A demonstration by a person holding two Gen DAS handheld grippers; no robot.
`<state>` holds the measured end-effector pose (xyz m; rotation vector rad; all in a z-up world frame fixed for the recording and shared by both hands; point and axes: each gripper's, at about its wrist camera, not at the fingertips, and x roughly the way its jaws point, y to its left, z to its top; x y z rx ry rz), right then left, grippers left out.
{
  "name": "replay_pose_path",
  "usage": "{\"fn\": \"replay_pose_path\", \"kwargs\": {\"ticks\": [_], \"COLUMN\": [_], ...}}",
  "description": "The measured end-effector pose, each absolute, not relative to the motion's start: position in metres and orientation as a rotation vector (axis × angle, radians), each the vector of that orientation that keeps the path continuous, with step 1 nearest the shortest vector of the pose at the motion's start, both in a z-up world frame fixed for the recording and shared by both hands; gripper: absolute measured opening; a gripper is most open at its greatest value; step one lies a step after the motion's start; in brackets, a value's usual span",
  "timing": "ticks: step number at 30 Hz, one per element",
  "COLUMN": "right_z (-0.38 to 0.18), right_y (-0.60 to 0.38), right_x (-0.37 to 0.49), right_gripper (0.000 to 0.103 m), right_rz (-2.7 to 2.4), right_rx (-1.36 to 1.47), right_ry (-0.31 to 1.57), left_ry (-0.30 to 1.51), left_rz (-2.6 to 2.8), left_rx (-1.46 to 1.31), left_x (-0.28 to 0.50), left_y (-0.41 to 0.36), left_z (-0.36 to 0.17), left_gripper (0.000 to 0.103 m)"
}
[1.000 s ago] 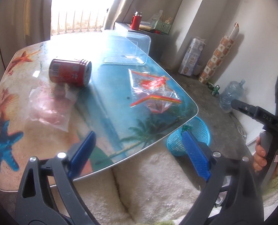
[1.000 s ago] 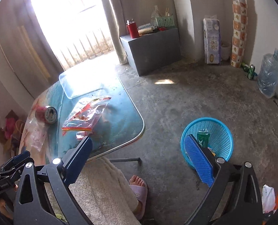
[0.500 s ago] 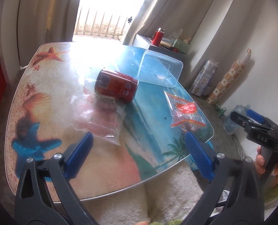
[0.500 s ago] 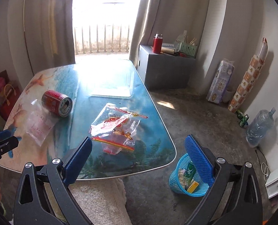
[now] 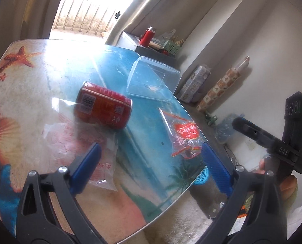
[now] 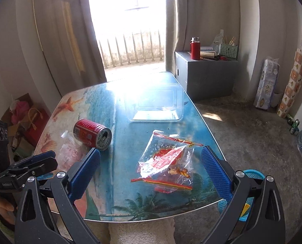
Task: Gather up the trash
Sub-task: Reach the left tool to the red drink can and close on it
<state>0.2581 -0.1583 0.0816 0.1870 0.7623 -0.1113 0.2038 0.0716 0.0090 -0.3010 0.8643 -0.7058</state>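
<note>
Trash lies across the counter [image 6: 118,101], left to right: a limp clear bag [image 6: 69,152] at nine o'clock, a red can [image 6: 92,134] on its side, light and prone to roll; a crinkly red packet [image 6: 167,162], best pinched at an edge. Both tongs, left [image 5: 151,170] and right [image 6: 151,170], gape empty.
</note>
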Motion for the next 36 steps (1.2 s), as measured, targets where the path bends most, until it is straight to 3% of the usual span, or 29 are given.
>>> {"fn": "replay_pose_path", "kwargs": {"ticks": [6, 16, 25, 32, 36], "right_z": [0.073, 0.064, 0.057, 0.051, 0.049], "right_y": [-0.167, -0.193, -0.201, -0.214, -0.219], "right_x": [0.266, 0.277, 0.284, 0.281, 0.280], "right_gripper": [0.096, 0.096, 0.096, 0.096, 0.096], "right_rz": [-0.087, -0.104, -0.091, -0.091, -0.084], "right_rx": [0.253, 0.330, 0.347, 0.381, 0.398], "right_ry": [0.786, 0.800, 0.801, 0.804, 0.799], "left_ry": [1.053, 1.055, 1.042, 0.836, 0.903], "left_rz": [-0.688, -0.526, -0.383, -0.452, -0.564], "left_rx": [-0.329, -0.295, -0.194, -0.269, -0.458], "left_x": [0.238, 0.248, 0.249, 0.235, 0.252], "left_y": [0.053, 0.083, 0.096, 0.102, 0.094], "left_z": [-0.039, -0.049, -0.042, 0.010, 0.010], "left_gripper": [0.094, 0.094, 0.094, 0.094, 0.094]}}
